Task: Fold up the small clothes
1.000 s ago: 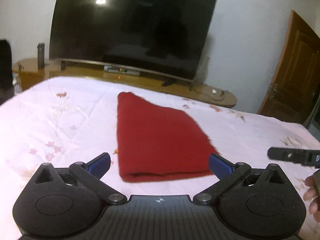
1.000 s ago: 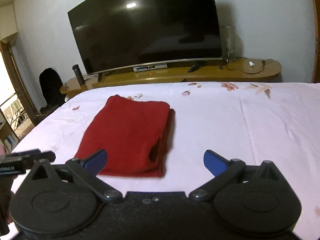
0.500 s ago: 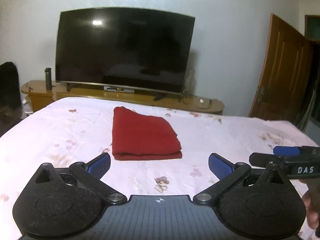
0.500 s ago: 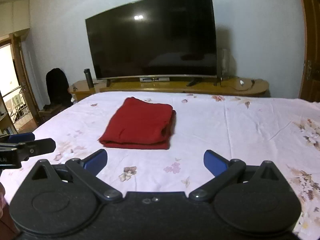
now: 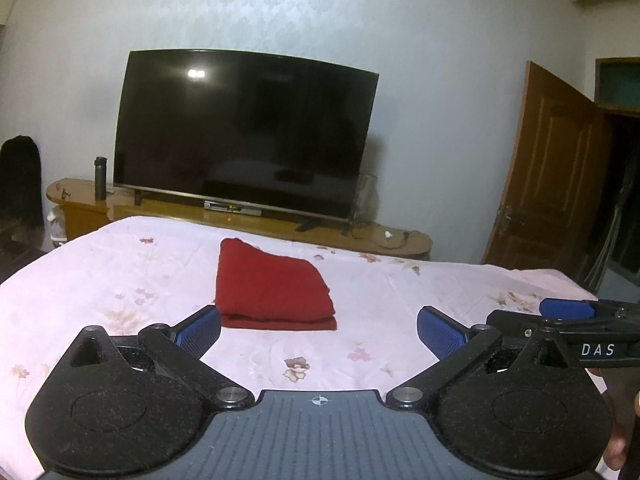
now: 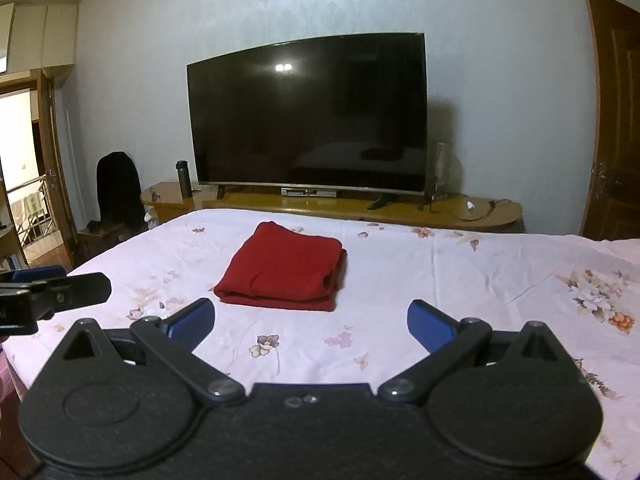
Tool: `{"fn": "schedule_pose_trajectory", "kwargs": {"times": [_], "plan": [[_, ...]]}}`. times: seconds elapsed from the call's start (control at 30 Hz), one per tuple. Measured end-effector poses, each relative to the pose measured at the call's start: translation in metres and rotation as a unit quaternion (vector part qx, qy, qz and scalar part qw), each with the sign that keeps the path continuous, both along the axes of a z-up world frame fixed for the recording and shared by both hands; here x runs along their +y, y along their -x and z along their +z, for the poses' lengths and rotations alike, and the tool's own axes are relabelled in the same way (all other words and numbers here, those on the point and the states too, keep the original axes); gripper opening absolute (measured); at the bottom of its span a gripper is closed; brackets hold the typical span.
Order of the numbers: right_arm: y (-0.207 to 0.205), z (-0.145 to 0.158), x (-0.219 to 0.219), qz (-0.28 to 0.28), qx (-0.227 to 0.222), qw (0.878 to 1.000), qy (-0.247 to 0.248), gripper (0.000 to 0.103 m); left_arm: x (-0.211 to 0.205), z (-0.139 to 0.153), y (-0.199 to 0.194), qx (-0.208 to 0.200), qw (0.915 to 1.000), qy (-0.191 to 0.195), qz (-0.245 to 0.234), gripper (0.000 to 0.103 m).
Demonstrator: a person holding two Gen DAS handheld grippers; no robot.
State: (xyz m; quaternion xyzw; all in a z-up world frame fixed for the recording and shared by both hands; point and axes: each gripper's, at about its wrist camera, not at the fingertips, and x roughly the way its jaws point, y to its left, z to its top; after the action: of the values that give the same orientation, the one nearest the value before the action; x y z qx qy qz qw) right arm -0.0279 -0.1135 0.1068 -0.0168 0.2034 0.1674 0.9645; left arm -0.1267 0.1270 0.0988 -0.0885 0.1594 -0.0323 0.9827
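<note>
A red garment [image 5: 272,290] lies folded into a neat rectangle on the bed; it also shows in the right wrist view [image 6: 284,266]. My left gripper [image 5: 318,330] is open and empty, held back from the garment's near edge. My right gripper [image 6: 311,322] is open and empty, also well short of the garment. The right gripper shows at the right edge of the left wrist view [image 5: 568,316]. The left gripper shows at the left edge of the right wrist view [image 6: 52,290].
The bed has a pale pink flowered sheet [image 6: 480,280]. Beyond its far edge stand a wooden TV bench [image 6: 344,204] with a large dark television [image 6: 308,116] and a dark bottle [image 6: 183,178]. A wooden door [image 5: 544,184] is at the right.
Both grippers have pulled back and up from the folded garment, which now looks smaller and farther away. The garment lies unmoved on the bed.
</note>
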Motion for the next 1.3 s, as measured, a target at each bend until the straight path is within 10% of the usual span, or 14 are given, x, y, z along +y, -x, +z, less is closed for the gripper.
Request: {"fn": "schedule_pose_trajectory", "kwargs": {"times": [1.3], "plan": [[0.005,0.001,-0.005,-0.002,-0.006,1.0,-0.013,0.102,-0.017,-0.002,-0.007,0.003,0.9999,-0.011,-0.005,0.103]]}}
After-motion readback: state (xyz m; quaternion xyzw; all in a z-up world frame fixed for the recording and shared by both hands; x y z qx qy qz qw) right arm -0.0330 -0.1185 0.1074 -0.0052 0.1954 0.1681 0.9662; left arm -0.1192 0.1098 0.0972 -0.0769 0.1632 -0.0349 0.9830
